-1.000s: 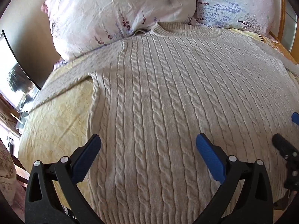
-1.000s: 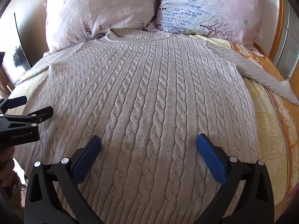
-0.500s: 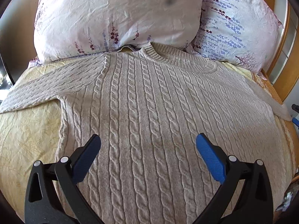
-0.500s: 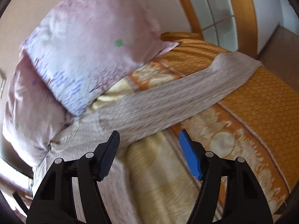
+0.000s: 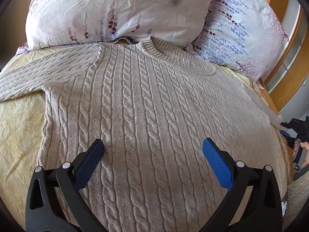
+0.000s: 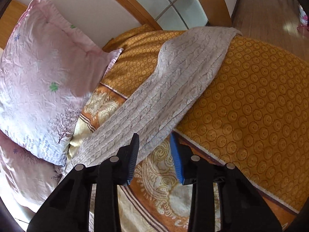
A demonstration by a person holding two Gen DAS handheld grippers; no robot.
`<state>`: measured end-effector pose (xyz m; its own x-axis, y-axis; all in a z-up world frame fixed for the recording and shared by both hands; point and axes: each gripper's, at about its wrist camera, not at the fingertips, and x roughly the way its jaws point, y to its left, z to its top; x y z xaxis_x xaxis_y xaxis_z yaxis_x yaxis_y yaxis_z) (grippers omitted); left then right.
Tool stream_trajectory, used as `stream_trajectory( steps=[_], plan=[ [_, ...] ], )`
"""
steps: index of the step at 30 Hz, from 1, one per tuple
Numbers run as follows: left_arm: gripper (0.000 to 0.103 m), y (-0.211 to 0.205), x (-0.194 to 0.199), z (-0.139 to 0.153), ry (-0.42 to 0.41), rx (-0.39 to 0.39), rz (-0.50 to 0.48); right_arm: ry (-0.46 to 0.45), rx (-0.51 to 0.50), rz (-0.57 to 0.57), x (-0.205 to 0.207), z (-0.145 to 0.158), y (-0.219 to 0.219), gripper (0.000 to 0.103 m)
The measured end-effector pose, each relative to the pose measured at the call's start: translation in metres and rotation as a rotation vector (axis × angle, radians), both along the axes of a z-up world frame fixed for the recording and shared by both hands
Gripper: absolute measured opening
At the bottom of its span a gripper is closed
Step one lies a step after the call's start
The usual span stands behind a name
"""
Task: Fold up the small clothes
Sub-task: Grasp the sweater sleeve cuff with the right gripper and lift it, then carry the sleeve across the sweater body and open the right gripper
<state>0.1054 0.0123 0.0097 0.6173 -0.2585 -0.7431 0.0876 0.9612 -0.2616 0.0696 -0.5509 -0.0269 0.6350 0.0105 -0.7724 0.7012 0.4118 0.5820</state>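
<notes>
Sweater point(image 5: 146, 119) flat on bed point(image 5: 17, 131), collar toward pillows point(image 5: 115, 9). Left gripper point(image 5: 152, 150) hovering over its chest, fingers point(image 5: 90, 158) spread wide, grasping nothing. Right gripper point(image 6: 154, 150) at sleeve point(image 6: 173, 89), fingers point(image 6: 133, 154) just narrowing, sleeve edge between them, not yet clamped; sleeve stretching ahead across orange bedspread point(image 6: 260, 116).

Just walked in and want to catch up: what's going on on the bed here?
A person holding a gripper in each hand is starting to fold a cable-knit sweater spread flat on the bed. The left gripper hovers open above the sweater's body. The right gripper is at the sleeve; its jaws have just been closing around the sleeve's edge, not yet clamped. Nothing is folded yet.
</notes>
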Motion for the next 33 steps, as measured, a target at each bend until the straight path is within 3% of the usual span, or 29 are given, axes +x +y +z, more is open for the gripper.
stream_trajectory(
  steps=[5, 8, 14, 17, 23, 29, 33],
  plan=[
    [0.101, 0.004, -0.001, -0.001, -0.009, -0.042, 0.004, -0.022, 0.0, -0.053, 0.001, -0.006, -0.007, 0.019],
    [0.101, 0.003, -0.002, -0.001, -0.009, -0.041, -0.004, -0.036, 0.012, -0.07, -0.001, -0.008, -0.009, 0.019],
    [0.101, 0.011, -0.003, 0.0, -0.023, -0.119, 0.002, -0.033, -0.013, -0.044, 0.003, -0.007, -0.007, 0.019],
    [0.101, 0.013, -0.004, 0.0, -0.026, -0.142, 0.007, -0.049, -0.042, -0.026, 0.007, -0.005, -0.006, 0.011],
    [0.101, 0.01, -0.003, 0.0, -0.022, -0.125, 0.007, -0.149, -0.156, 0.024, 0.013, 0.025, 0.005, 0.01],
    [0.101, 0.011, -0.003, 0.0, -0.022, -0.129, 0.007, -0.281, -0.201, 0.108, 0.027, 0.055, 0.023, 0.01],
    [0.101, 0.011, -0.003, 0.0, -0.022, -0.129, 0.007, -0.391, -0.209, 0.226, 0.043, 0.076, 0.056, 0.01]
  ],
)
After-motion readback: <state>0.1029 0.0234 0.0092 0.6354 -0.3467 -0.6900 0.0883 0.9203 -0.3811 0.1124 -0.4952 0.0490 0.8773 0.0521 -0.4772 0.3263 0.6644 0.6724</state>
